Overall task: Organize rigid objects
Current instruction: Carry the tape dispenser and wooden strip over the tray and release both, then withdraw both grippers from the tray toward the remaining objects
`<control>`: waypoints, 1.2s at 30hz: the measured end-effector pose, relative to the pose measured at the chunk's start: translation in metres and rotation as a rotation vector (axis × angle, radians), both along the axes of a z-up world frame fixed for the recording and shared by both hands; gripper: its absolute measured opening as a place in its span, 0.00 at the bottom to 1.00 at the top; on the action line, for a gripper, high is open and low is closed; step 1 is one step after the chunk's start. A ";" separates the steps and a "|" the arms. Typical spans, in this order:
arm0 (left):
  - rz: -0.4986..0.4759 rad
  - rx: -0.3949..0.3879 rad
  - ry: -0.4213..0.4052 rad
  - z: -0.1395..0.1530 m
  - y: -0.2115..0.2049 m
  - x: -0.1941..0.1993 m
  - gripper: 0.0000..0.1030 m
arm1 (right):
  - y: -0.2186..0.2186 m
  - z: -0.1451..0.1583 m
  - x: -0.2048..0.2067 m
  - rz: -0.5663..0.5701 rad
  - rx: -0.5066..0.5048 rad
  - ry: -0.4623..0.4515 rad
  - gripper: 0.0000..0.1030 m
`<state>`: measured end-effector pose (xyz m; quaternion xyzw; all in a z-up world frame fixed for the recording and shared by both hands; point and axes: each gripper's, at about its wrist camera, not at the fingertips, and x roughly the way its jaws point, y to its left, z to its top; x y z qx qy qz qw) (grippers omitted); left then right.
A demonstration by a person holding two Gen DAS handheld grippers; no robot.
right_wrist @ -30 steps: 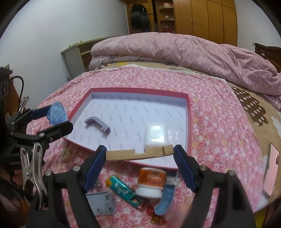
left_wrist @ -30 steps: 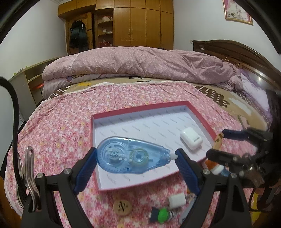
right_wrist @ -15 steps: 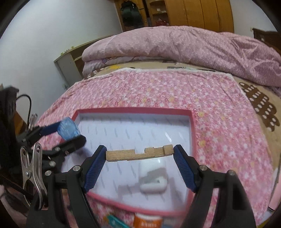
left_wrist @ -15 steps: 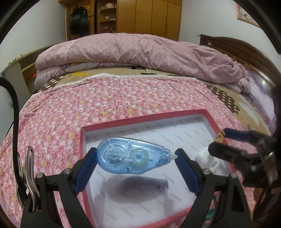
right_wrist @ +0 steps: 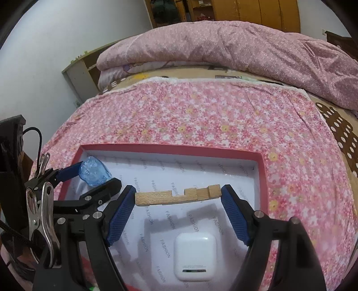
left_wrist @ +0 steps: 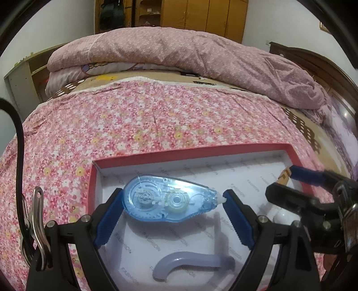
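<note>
Pink floral bedspread (left_wrist: 143, 125), wooden wardrobe (left_wrist: 201, 15)

Blue tape dispenser (left_wrist: 170, 199) (red-rimmed tray (left_wrist: 179, 154))

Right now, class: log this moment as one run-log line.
left tool: holds correction tape | right tool: holds wooden block | both over red tray

Beyond your floral bedspread (left_wrist: 134, 120) lies a rumpled pink quilt (left_wrist: 190, 53); wooden wardrobes (left_wrist: 201, 15) stand far behind.
</note>
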<state>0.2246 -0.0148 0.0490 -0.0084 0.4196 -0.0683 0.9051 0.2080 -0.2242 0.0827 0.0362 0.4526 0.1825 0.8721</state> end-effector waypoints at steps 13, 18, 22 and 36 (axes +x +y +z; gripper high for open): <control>0.020 -0.007 0.015 -0.008 0.001 0.003 0.88 | -0.007 -0.015 0.004 -0.023 0.037 0.017 0.83; 0.027 -0.007 0.014 -0.008 0.000 0.003 0.89 | -0.007 -0.016 0.002 -0.014 0.021 0.014 0.83; 0.007 0.006 0.019 -0.009 -0.002 0.003 0.90 | -0.007 -0.020 0.001 -0.013 0.033 0.025 0.83; 0.023 -0.001 -0.033 0.014 0.003 -0.024 0.90 | -0.010 0.001 -0.022 -0.007 0.030 -0.021 0.83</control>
